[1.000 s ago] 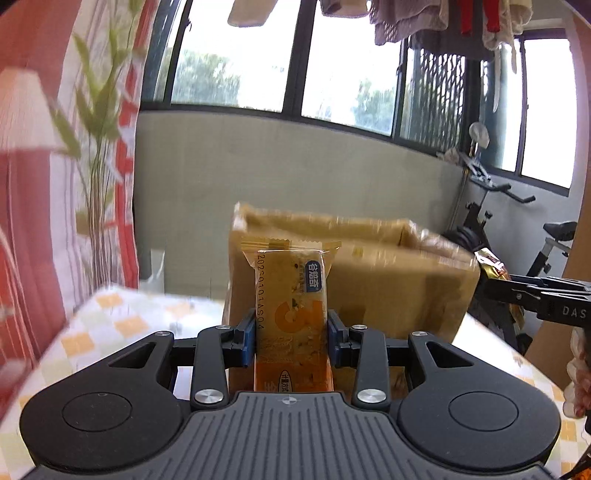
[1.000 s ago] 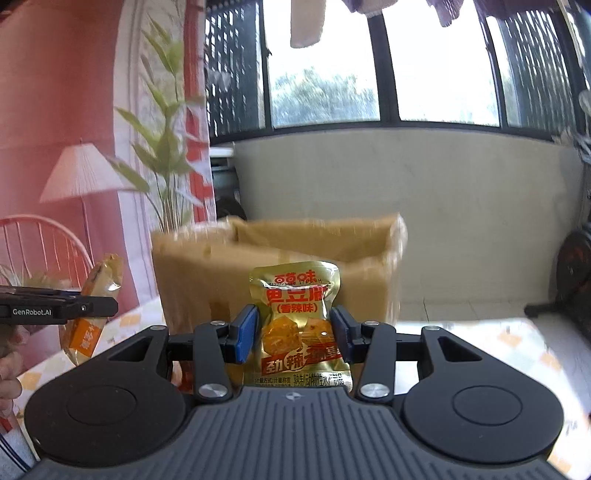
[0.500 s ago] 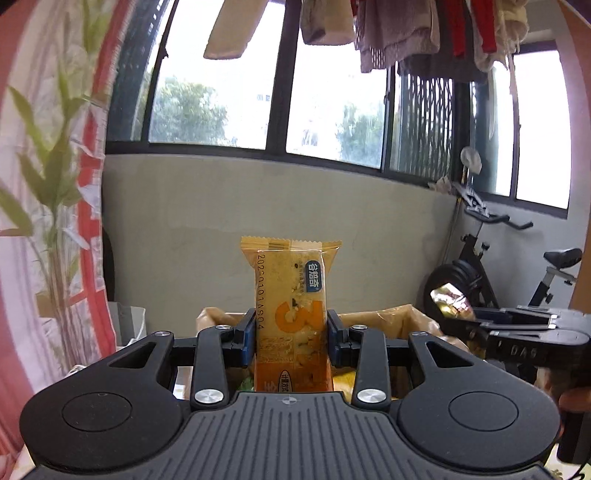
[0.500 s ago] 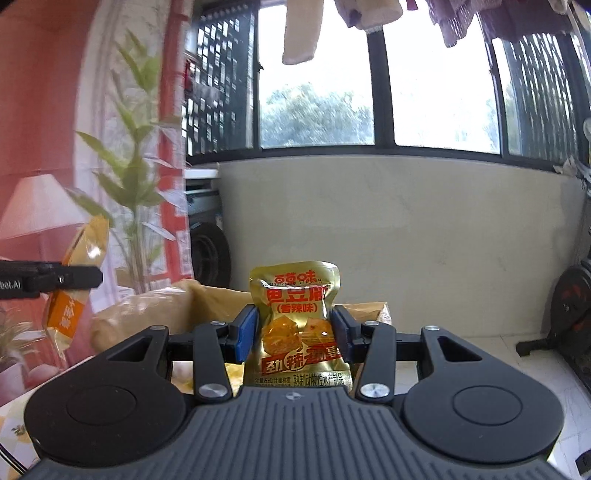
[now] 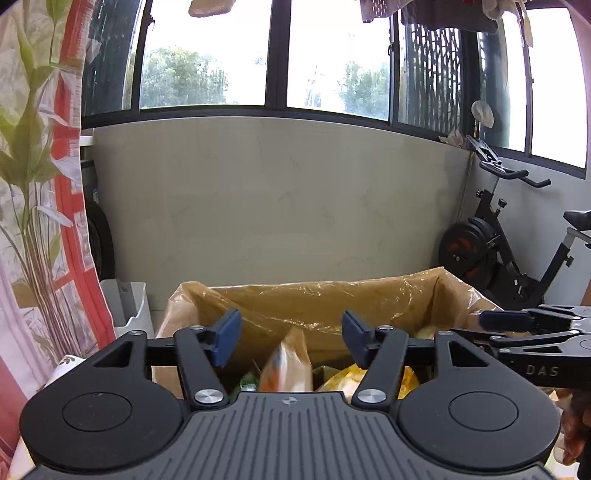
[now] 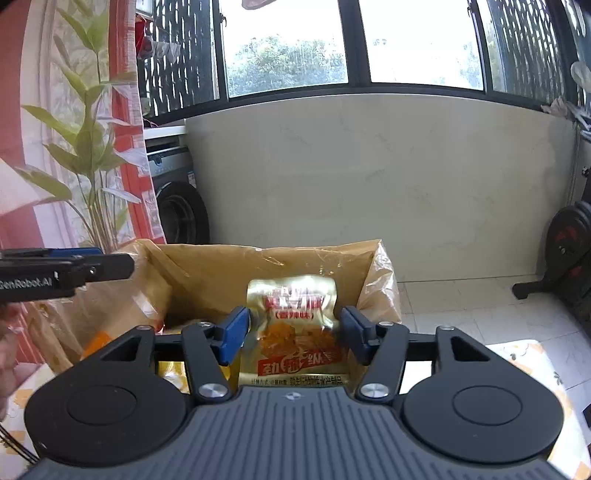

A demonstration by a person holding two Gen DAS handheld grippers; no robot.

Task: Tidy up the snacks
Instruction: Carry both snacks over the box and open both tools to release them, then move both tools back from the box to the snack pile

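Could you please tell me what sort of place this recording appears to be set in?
Probably a home's enclosed balcony or laundry corner: an exercise bike stands by the wall, a washing machine sits beside the curtain, and clothes hang above the windows.

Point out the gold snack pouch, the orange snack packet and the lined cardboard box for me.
gold snack pouch [image 6: 295, 328]: right wrist view, printed front.
orange snack packet [image 5: 284, 365]: left wrist view, blurred upper body.
lined cardboard box [image 5: 325, 299]: left wrist view, far inner wall.
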